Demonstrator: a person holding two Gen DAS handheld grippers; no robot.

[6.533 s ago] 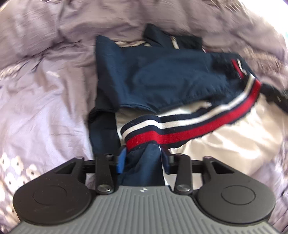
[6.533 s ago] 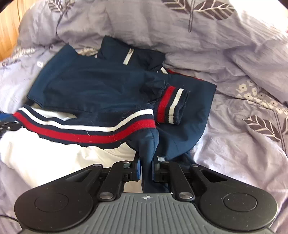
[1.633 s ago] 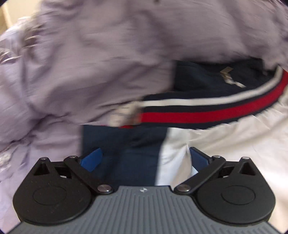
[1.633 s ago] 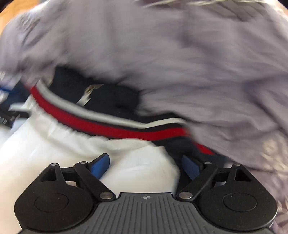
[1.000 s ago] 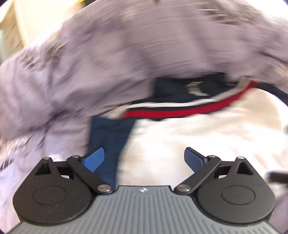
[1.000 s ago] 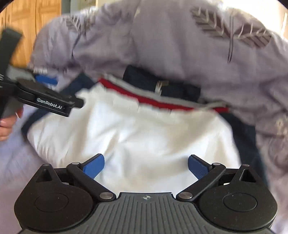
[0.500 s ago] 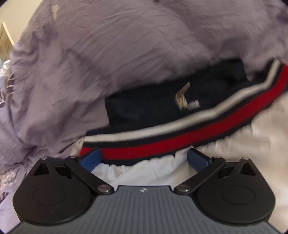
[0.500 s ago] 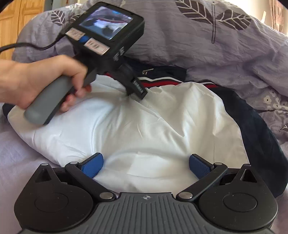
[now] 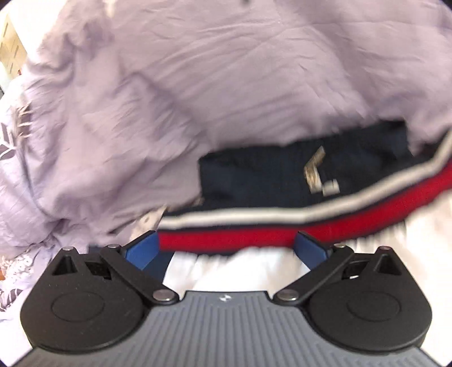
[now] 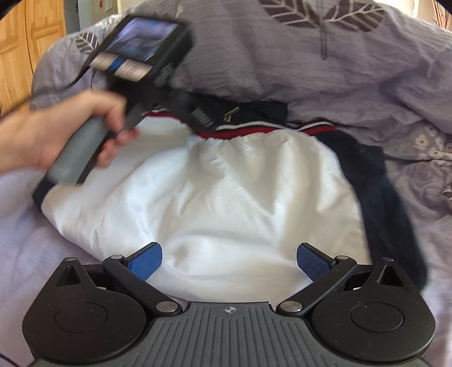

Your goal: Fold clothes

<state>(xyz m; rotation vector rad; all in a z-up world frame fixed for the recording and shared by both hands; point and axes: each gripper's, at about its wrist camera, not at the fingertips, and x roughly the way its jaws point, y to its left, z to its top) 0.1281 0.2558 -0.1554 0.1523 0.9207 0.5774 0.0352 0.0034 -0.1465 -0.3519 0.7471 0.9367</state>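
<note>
Between the wide-spread fingers of the left gripper (image 9: 226,248) runs the jacket's (image 10: 214,203) red hem band (image 9: 282,233), the right gripper (image 10: 228,261) equally wide over its white lining (image 10: 197,197)

I see a bed covered by a lilac duvet (image 10: 325,70), much wrinkled and bunched up high. It has dark leaf prints (image 10: 322,11) at the top and small white flowers (image 10: 429,144) on its right part. Left of the duvet stands a wooden door (image 10: 25,42) with panels, orange-brown. Strong daylight (image 10: 423,8) enters behind the duvet, at the upper right corner.
</note>
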